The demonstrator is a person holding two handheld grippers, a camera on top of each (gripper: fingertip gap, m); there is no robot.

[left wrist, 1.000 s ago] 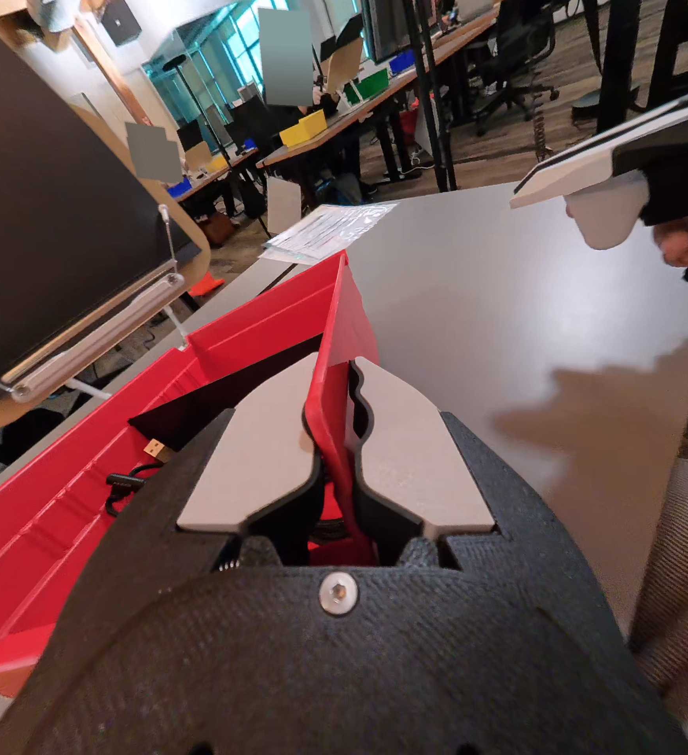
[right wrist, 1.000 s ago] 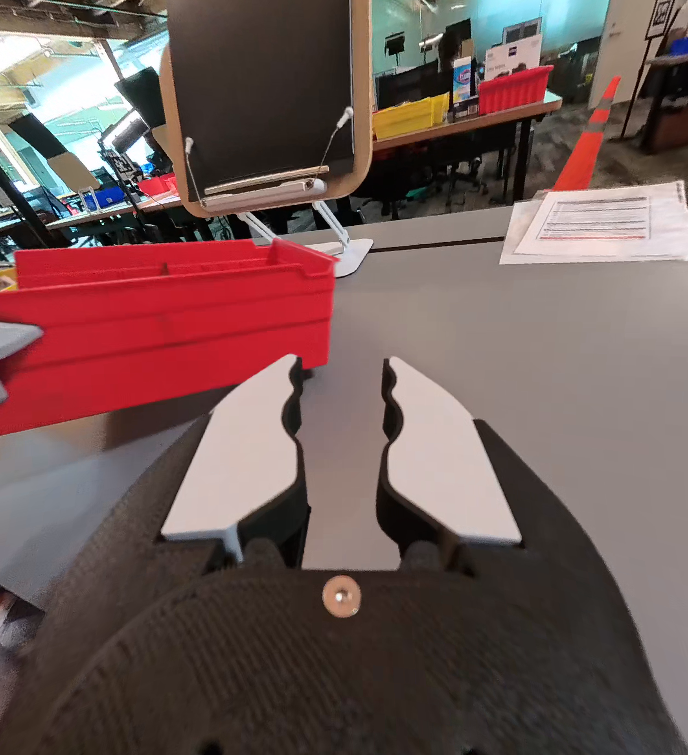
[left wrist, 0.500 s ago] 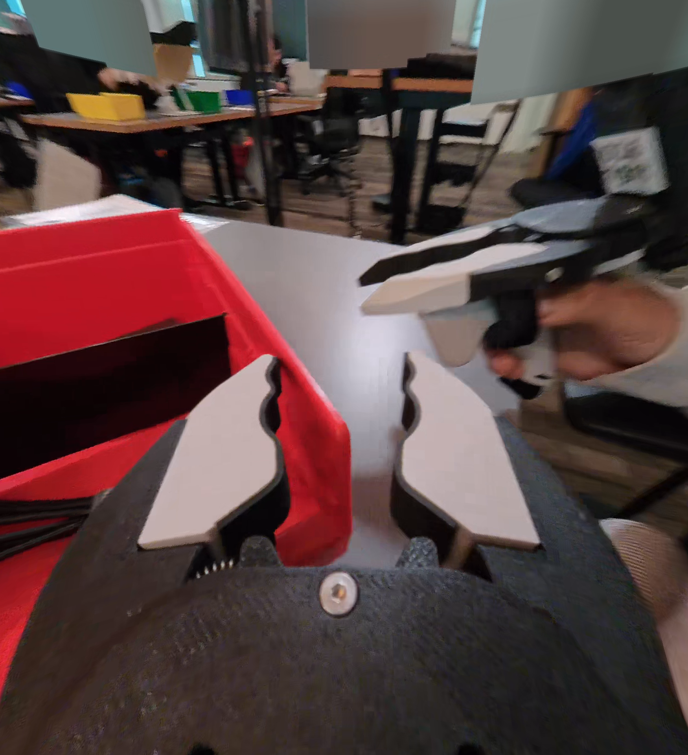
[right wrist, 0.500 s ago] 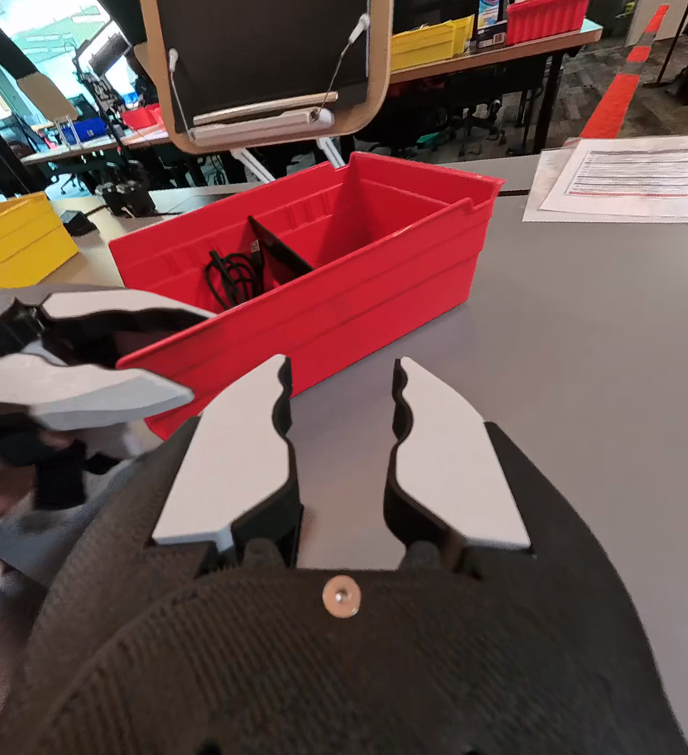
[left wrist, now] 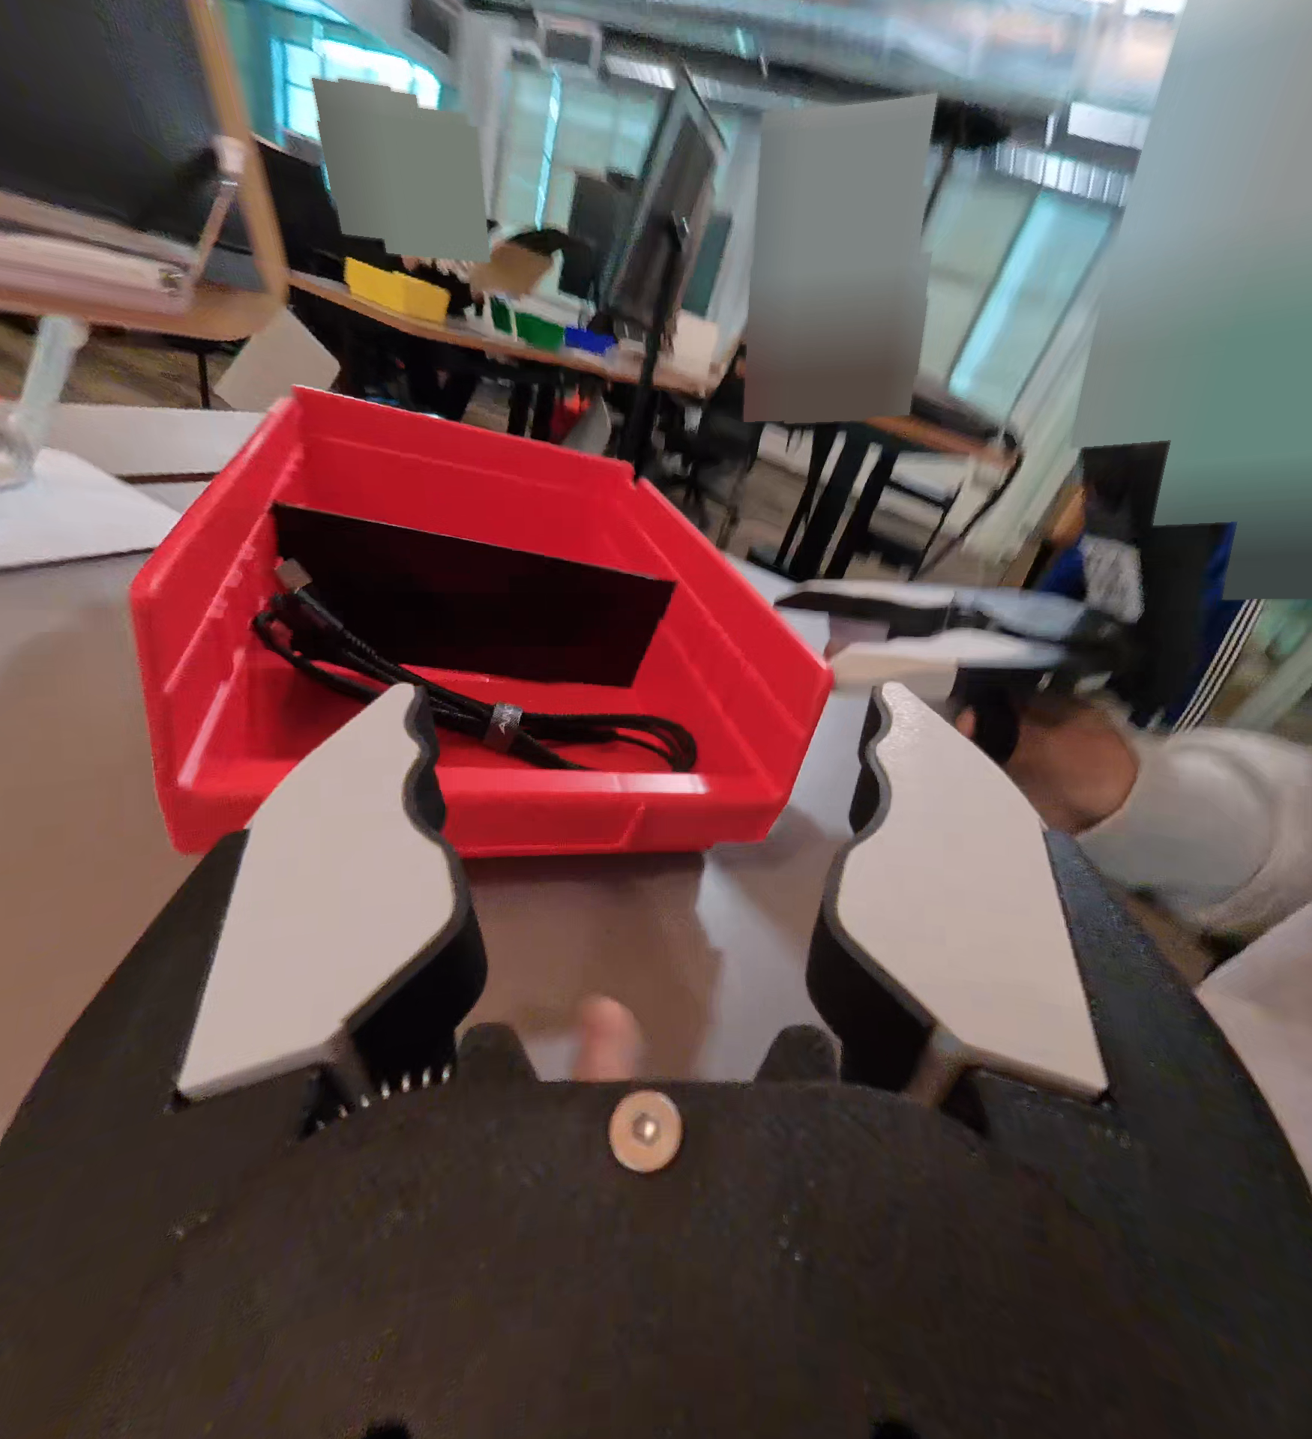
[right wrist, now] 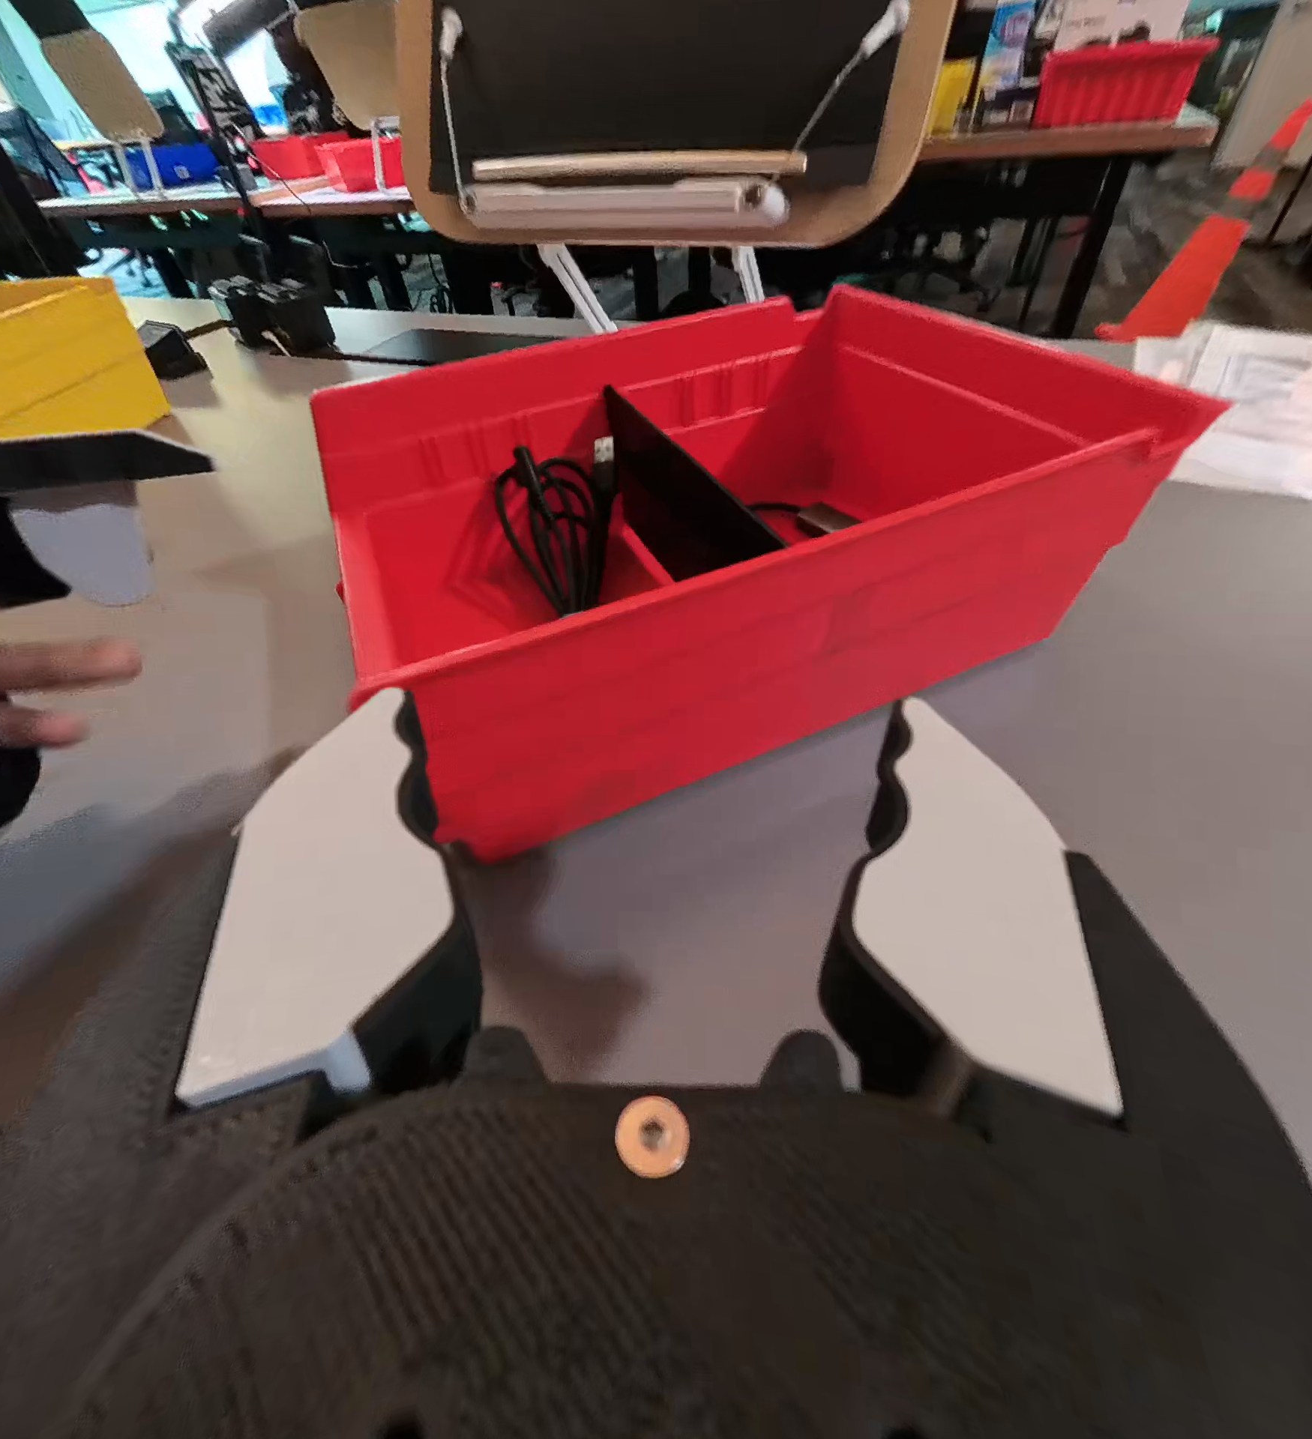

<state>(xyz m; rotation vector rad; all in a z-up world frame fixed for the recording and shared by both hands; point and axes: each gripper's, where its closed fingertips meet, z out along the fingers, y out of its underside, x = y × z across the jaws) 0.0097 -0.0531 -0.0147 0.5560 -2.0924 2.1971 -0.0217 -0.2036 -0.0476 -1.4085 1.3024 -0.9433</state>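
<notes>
A red plastic bin [left wrist: 559,810] stands on the grey table, split by a black divider [left wrist: 481,607]. A coiled black cable [left wrist: 544,724] lies in its near compartment. My left gripper [left wrist: 645,701] is open and empty, just short of the bin's front wall. In the right wrist view the bin [right wrist: 754,677] shows the divider [right wrist: 676,506], the coiled cable [right wrist: 559,522] on the left, and another cable end [right wrist: 816,515] in the right compartment. My right gripper [right wrist: 653,724] is open and empty, at the bin's near corner.
A dark board on a stand [right wrist: 661,101] rises behind the bin. A yellow bin [right wrist: 37,366] sits at the left, papers [right wrist: 1291,405] at the right, an orange cone [right wrist: 1190,272] behind. The other gripper [left wrist: 949,631] and a person's hand [left wrist: 1066,763] show right of the red bin.
My left gripper has let go of the bin wall, opened wide and backed off to face the bin. My right gripper has opened wider and come up to the bin's corner.
</notes>
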